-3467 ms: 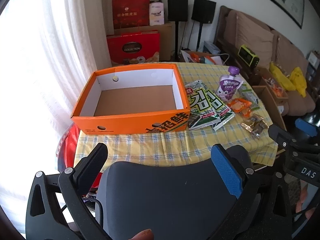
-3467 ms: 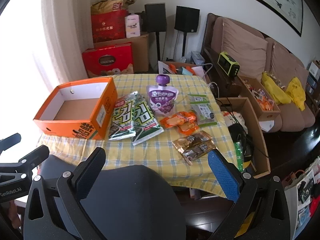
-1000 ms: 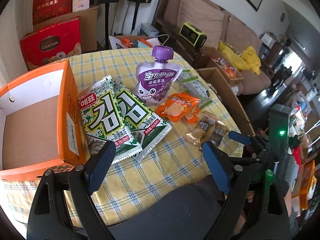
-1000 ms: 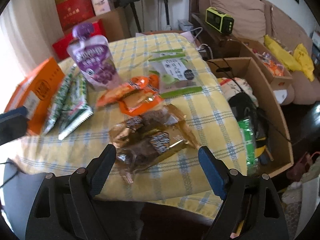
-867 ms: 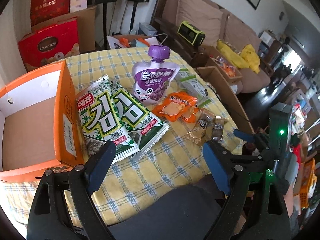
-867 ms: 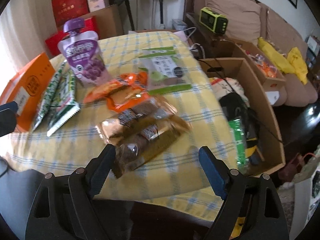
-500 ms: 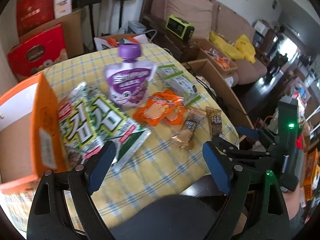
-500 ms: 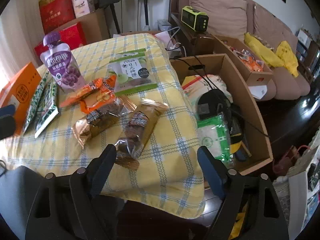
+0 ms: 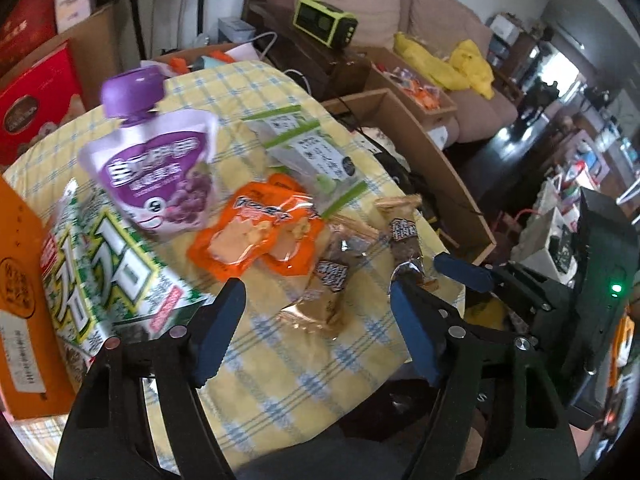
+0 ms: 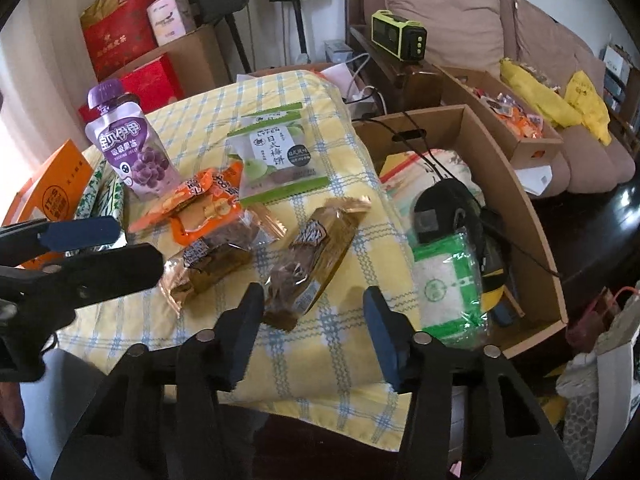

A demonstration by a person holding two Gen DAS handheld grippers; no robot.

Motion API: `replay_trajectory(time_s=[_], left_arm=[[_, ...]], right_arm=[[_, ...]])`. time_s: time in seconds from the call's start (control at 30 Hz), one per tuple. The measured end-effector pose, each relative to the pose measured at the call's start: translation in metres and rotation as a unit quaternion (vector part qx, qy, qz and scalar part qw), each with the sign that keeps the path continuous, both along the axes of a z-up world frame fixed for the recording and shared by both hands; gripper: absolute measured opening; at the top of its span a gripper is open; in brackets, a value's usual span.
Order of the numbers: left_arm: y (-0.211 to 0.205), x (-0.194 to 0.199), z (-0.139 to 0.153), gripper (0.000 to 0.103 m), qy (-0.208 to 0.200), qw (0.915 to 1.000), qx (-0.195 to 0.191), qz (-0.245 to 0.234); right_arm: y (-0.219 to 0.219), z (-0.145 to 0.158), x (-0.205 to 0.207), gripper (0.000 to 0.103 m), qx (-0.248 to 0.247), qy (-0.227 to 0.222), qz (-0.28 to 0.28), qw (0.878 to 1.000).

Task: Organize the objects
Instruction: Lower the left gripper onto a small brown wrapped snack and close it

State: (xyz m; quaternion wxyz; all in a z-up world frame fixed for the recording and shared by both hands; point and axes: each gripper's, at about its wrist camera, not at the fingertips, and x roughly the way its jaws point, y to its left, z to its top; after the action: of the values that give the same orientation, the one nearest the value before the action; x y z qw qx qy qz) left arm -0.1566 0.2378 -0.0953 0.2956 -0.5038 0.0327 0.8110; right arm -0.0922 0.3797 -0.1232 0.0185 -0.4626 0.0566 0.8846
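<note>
Snacks lie on a yellow checked tablecloth (image 9: 280, 360): a purple jelly pouch (image 9: 160, 168), green seaweed packs (image 9: 100, 280), an orange snack pack (image 9: 256, 236), a green-striped white pack (image 9: 312, 152) and two brown cake packs (image 10: 312, 264) (image 10: 216, 260). An orange box (image 9: 20, 300) stands at the left. My left gripper (image 9: 316, 320) is open above the left brown pack (image 9: 332, 280). My right gripper (image 10: 312, 332) is open just before the right brown pack, touching nothing.
An open cardboard box (image 10: 520, 200) with a black device and a green-white bag stands right of the table. A sofa (image 10: 480, 20), a green radio (image 10: 396, 36), speakers and red gift boxes (image 10: 120, 40) stand behind. The table's near edge drops off close to the grippers.
Both grippers have moved forward and to the right toward the brown packs. The right brown pack now lies apart from the left one, at an angle. Both grippers stay open.
</note>
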Motion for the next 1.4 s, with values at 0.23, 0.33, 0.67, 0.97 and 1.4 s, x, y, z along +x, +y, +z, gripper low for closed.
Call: replay_trajectory(time_s=[0.23,0.33,0.67,0.97,1.4], left_arm=[[0.011,-0.006,-0.014,0.062,-0.008,0.9999,-0.010,-0.003],[0.016,-0.007,-0.018,0.058,-0.011,0.9998,-0.010,-0.010],[0.024,-0.010,-0.029,0.052,-0.023,0.9992,-0.029,-0.015],[0.022,-0.003,-0.028,0.022,-0.020,0.9993,-0.018,-0.027],[-0.010,0.008,-0.003,0.022,0.005,0.9998,0.017,0.003]], right_arm=[[0.014,0.005,0.015,0.050,-0.012,-0.004,-0.010,1.000],[0.017,0.011,0.017,0.051,-0.008,0.004,-0.013,1.000],[0.024,0.017,-0.002,0.051,-0.002,0.014,-0.019,1.000],[0.027,0.021,-0.009,0.051,-0.017,0.014,-0.020,1.000],[0.009,0.004,-0.026,0.049,-0.004,-0.010,0.000,1.000]])
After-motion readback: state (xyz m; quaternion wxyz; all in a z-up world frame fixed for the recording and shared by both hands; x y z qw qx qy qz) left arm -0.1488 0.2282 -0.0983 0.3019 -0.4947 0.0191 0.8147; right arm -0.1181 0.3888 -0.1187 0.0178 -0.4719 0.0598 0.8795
